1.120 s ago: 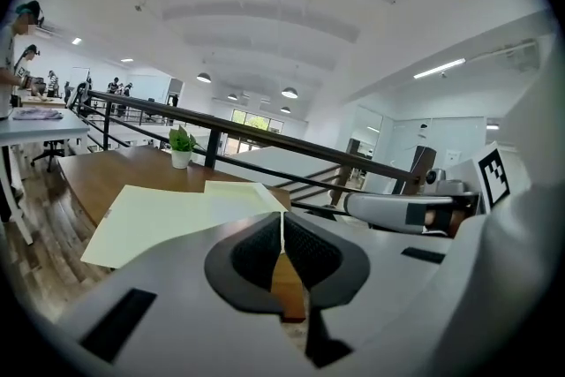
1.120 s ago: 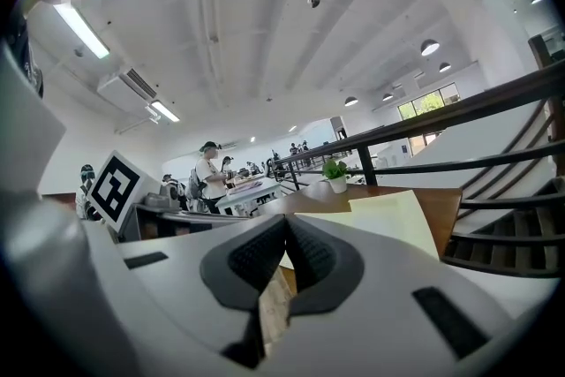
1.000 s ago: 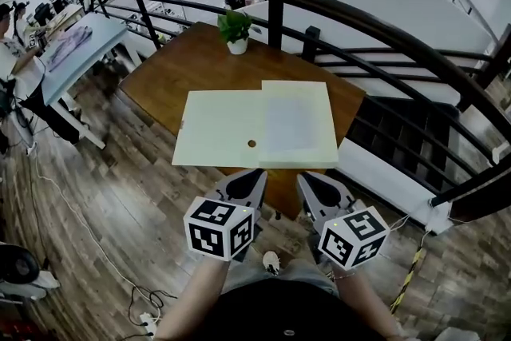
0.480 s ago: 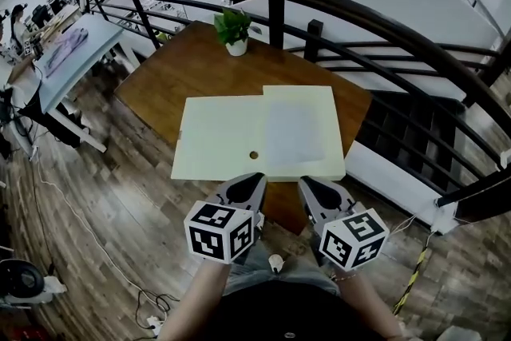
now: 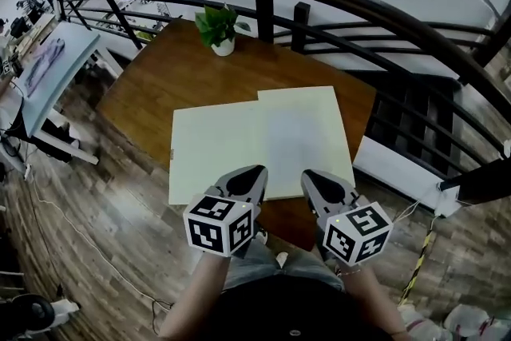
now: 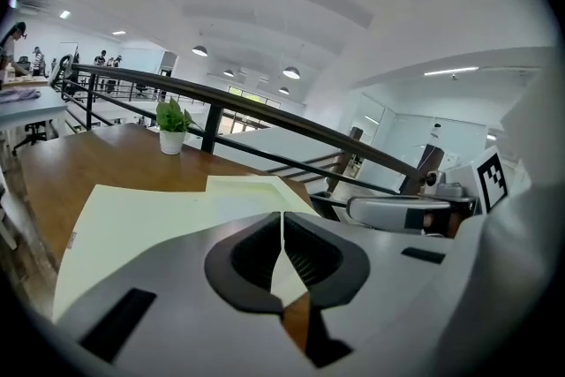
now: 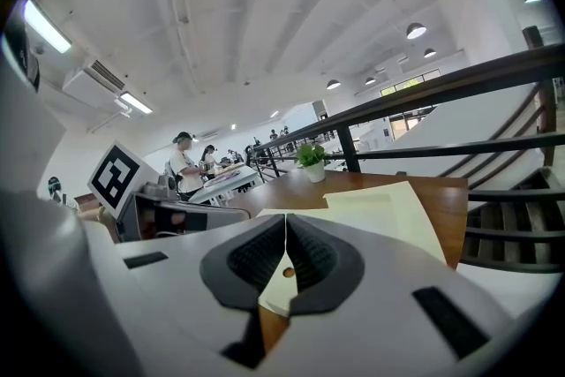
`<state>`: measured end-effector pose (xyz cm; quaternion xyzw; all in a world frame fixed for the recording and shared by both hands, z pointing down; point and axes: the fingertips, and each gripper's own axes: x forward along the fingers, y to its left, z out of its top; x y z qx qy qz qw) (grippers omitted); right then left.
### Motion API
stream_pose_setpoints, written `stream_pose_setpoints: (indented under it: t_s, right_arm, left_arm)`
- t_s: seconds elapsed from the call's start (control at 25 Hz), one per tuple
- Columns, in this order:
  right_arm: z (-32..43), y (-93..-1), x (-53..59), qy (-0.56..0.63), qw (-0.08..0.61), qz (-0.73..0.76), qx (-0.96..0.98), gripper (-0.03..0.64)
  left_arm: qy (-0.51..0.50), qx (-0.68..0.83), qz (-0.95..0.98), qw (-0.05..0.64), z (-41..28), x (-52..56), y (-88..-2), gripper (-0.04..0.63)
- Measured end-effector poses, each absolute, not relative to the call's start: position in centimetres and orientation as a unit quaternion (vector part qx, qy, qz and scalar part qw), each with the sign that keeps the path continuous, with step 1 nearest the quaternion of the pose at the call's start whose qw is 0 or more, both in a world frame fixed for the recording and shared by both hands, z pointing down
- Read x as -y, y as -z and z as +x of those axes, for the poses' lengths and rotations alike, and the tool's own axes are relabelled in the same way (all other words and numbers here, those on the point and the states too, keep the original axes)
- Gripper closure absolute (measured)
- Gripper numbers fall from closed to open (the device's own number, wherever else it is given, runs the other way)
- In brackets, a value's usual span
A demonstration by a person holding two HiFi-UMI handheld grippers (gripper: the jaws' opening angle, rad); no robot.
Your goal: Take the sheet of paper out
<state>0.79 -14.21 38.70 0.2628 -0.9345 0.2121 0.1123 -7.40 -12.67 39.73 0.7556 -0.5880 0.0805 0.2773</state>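
A pale yellow folder (image 5: 214, 152) lies flat on the brown wooden table (image 5: 160, 76), and a whitish sheet of paper (image 5: 299, 136) shows in its right half. My left gripper (image 5: 252, 171) is shut and empty, its tips over the folder's near edge. Beside it, the right gripper (image 5: 310, 175) is also shut with nothing in it, over the same edge under the sheet. In the left gripper view the jaws (image 6: 282, 216) meet above the folder (image 6: 150, 207). The right gripper view shows its jaws (image 7: 286, 221) closed before the folder (image 7: 388, 207), a small round hole (image 7: 287, 273) just beyond them.
A small green plant in a white pot (image 5: 217, 29) stands at the table's far edge. A dark curved railing (image 5: 359, 4) runs behind and to the right of the table. Wood floor (image 5: 96, 204) lies left, with a light work table (image 5: 40, 64) and people farther off.
Both grippers have moved forward from just short of the folder to over its near edge. The folder's small hole is now hidden under the left gripper in the head view.
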Motion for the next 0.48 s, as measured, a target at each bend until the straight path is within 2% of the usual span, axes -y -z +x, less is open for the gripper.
stream_pose_setpoints:
  t_s: [0.48]
  right_arm:
    - [-1.5,-41.4,19.3,-0.254,0.130,0.320,0.903,0.589]
  left_arm:
    - [-0.123,0.538,0.771,0.316,-10.1,19.1,-43.7,0.574]
